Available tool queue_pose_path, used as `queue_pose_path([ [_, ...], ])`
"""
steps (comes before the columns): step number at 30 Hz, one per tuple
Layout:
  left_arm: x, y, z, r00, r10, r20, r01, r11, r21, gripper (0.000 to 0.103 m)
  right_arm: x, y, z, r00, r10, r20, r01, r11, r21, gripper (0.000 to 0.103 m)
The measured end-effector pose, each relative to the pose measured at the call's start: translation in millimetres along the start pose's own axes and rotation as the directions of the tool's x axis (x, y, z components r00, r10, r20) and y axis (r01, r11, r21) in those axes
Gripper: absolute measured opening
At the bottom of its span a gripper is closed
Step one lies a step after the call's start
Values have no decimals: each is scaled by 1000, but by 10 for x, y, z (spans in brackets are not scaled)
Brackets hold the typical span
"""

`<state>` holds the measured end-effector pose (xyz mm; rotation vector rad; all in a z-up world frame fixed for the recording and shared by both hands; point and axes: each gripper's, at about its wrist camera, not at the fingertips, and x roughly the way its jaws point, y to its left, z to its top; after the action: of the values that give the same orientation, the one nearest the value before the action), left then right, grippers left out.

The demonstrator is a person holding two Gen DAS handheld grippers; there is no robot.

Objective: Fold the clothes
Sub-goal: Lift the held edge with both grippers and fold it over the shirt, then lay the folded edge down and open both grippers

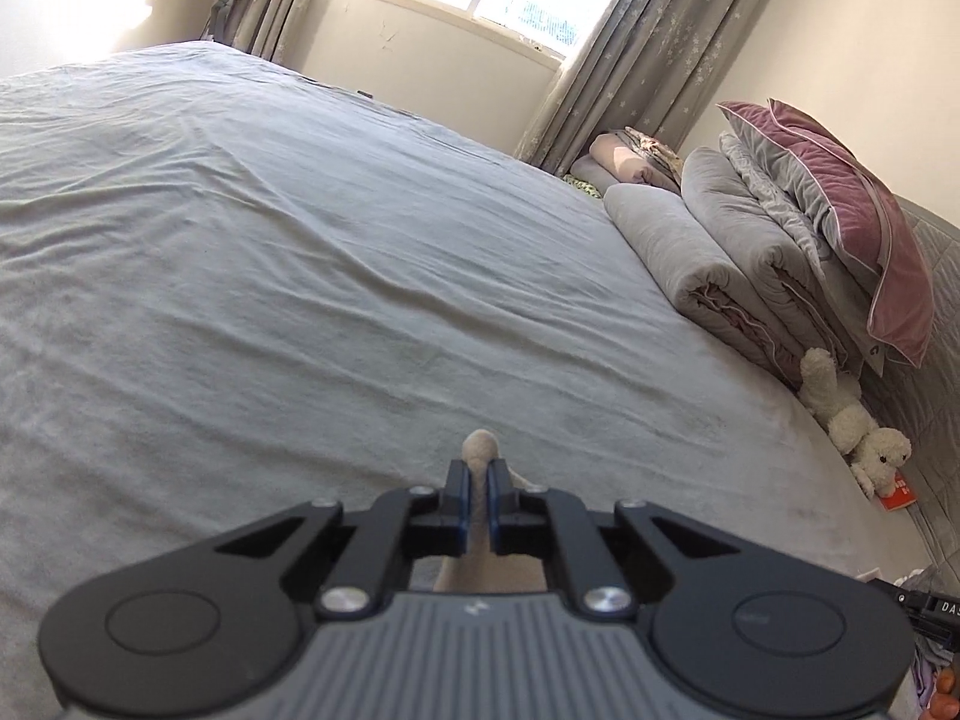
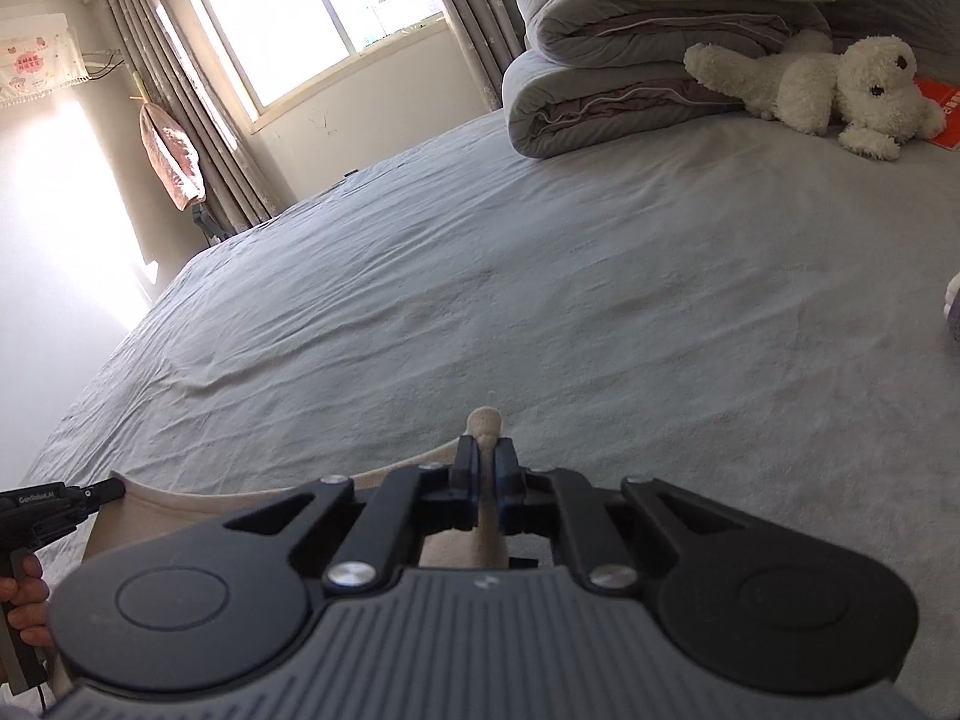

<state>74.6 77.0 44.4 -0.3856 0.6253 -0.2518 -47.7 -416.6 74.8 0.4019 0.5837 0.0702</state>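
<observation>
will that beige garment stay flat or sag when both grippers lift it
The beige garment likely sags: it bunches into a nub in the left gripper and the right gripper. Its edge already dips between them. Probably light.

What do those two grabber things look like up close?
Both look alike. The left gripper and right gripper each have a ribbed grey body with a tiny white logo, two round black discs at the sides, black link arms with silver screws, and two short black fingers with blue pads. White lettering marks the left gripper's side.
</observation>
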Motion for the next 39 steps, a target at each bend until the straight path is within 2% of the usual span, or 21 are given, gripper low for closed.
queue_pose_path([
  [2, 44, -4, 16, 1000, -1, 19, 1, 1000, -4, 6, 1, 33, 26, 999, -19, 30, 20, 1000, -10, 7],
  [3, 104, -16, -3, 1000, 23, 1, -23, 1000, 6, 6, 40, 42, 21, 999, -36, 26, 37, 999, -15, 7],
  [6, 320, -58, -119, 989, 118, -90, -111, 991, 72, 7, 331, 69, -94, 990, -127, -59, 123, 990, -73, 7],
  [8, 363, -81, -199, 985, 143, -98, -132, 985, 112, 8, 492, 89, -190, 979, -170, -109, 158, 981, -110, 9],
  [11, 287, -106, -143, 985, 159, -63, -150, 980, 127, 22, 488, 126, -197, 979, -178, -97, 165, 978, -123, 14],
  [12, 247, -108, -116, 985, 169, -45, -162, 978, 128, 31, 459, 129, -189, 979, -183, -89, 171, 977, -123, 19],
  [13, 208, -110, -89, 984, 178, -26, -174, 976, 129, 35, 429, 133, -181, 979, -188, -81, 178, 976, -123, 23],
  [15, 113, -132, -36, 983, 183, 4, -182, 975, 126, 35, 331, 146, -175, 976, -215, -44, 207, 969, -135, 34],
  [20, -181, -412, -32, 992, 127, 22, -129, 979, 156, 36, 32, 260, -153, 979, -199, 48, 204, 965, -164, 35],
  [22, -271, -589, -162, 996, 88, 4, -87, 976, 199, 36, -64, 346, -178, 993, -111, 49, 118, 976, -181, 36],
  [24, -320, -746, -356, 998, 62, -31, -53, 966, 252, 36, -81, 459, -213, 1000, 3, 6, -2, 981, -195, 35],
  [26, -350, -859, -561, 996, 62, -66, -39, 950, 309, 36, -43, 626, -278, 994, 93, -54, -103, 970, -218, 35],
  [29, -379, -940, -750, 991, 60, -118, -16, 940, 342, 36, 55, 935, -429, 979, 154, -135, -188, 937, -295, 36],
  [30, -393, -955, -791, 991, 51, -121, -6, 937, 349, 36, 107, 1026, -486, 974, 158, -165, -205, 924, -322, 36],
  [33, -293, -966, -890, 987, 94, -127, -36, 917, 398, 36, 358, 1191, -686, 961, 68, -268, -178, 895, -410, 35],
  [34, -230, -948, -919, 983, 117, -139, -51, 913, 406, 36, 449, 1187, -747, 958, 18, -286, -148, 886, -439, 33],
  [35, -200, -934, -928, 984, 118, -137, -53, 913, 405, 36, 480, 1157, -773, 960, 19, -278, -147, 883, -446, 33],
  [38, -154, -928, -943, 984, 124, -131, -60, 909, 412, 36, 480, 1065, -741, 958, 38, -286, -146, 917, -370, 31],
  [39, -183, -946, -938, 984, 122, -128, -58, 908, 415, 36, 464, 1064, -753, 959, 37, -280, -145, 915, -378, 31],
])
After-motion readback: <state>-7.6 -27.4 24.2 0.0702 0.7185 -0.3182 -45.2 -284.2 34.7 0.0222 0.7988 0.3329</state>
